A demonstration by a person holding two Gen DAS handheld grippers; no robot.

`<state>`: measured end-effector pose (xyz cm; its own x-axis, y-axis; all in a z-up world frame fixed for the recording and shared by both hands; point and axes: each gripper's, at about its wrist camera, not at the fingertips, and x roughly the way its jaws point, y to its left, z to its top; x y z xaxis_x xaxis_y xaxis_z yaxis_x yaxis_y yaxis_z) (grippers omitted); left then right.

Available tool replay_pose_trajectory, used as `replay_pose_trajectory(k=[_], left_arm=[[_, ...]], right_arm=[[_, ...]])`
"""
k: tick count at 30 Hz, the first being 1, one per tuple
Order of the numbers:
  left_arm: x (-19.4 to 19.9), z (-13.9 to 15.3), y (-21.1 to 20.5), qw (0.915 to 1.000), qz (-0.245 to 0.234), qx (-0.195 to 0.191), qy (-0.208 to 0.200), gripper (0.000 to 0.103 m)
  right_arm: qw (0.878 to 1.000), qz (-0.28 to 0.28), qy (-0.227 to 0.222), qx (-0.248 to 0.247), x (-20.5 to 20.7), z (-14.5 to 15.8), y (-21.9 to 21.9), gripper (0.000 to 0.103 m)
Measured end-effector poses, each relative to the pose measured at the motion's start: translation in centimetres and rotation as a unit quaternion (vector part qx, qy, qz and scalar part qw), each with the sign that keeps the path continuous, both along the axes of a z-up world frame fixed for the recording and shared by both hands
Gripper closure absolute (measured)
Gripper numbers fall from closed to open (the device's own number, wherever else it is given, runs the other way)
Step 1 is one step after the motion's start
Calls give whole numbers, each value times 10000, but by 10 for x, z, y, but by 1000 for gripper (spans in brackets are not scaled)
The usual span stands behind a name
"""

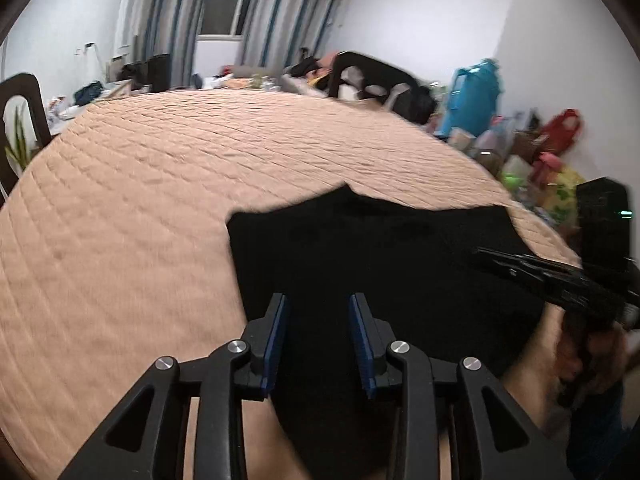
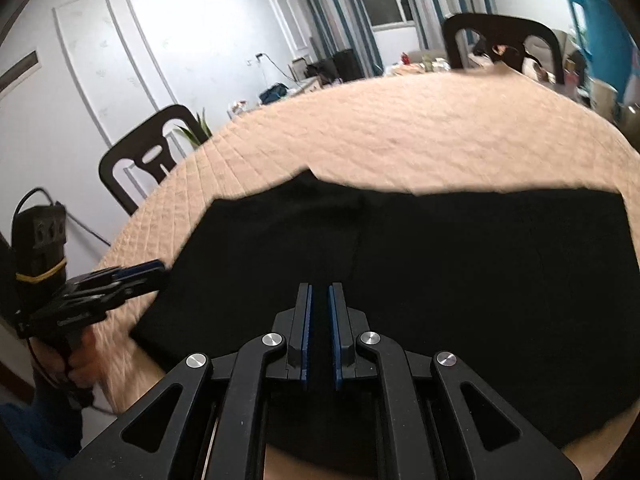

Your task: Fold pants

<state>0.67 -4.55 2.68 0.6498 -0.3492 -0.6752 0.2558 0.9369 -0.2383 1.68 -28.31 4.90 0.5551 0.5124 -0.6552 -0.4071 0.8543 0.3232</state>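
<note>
Black pants (image 2: 460, 264) lie flat, lower centre, on the quilted counter (image 1: 160, 184); left gripper (image 1: 318, 300) jaws spread and empty, right gripper (image 2: 319, 290) jaws narrowly parted, pinching nothing.

Peach quilted cover (image 1: 160, 200), dark chairs (image 2: 148, 152)
</note>
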Motion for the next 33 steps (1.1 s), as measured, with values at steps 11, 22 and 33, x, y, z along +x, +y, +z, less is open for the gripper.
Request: replay_pose_trajectory(k=[11,22,33], left_arm=[[35,-10,-6,9989,247,345,179,68],[-21,-10,-14,9985,231,492,105,65],[-34,-12,-22,9969,242,742,-104,59]], right_arm=[[9971,-474,550,-222,78,-17,15,93],[9967,-43,-283,-765,-27,-21,13,89],[9965,-120,-334,-751,-38,-20,6,87]])
